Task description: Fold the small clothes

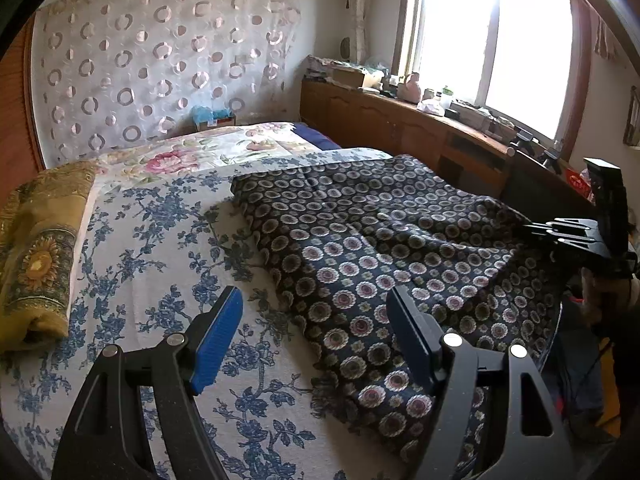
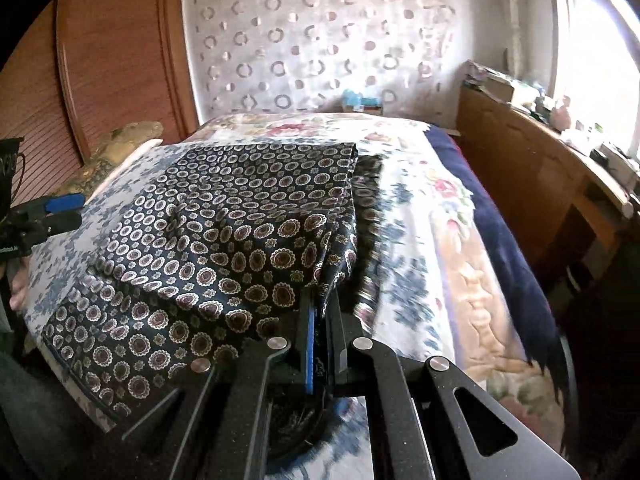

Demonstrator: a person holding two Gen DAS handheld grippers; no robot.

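A dark navy garment (image 1: 360, 240) printed with small round flowers lies on the bed, its near part folded over itself. In the right wrist view my right gripper (image 2: 320, 300) is shut on the garment's (image 2: 240, 220) right edge and holds that edge lifted off the bed. The same gripper (image 1: 532, 230) shows at the cloth's right side in the left wrist view. My left gripper (image 1: 316, 320) hangs open over the garment's left edge with nothing between its blue pads (image 1: 218, 336). From the right wrist view it (image 2: 66, 211) sits at the far left, apart from the cloth.
The bed has a white cover with blue flowers (image 1: 140, 240) and a pink floral sheet (image 1: 224, 148) behind it. A folded yellow-green blanket (image 1: 36, 260) lies at the left edge. A wooden cabinet (image 1: 400, 120) with clutter runs under the window on the right.
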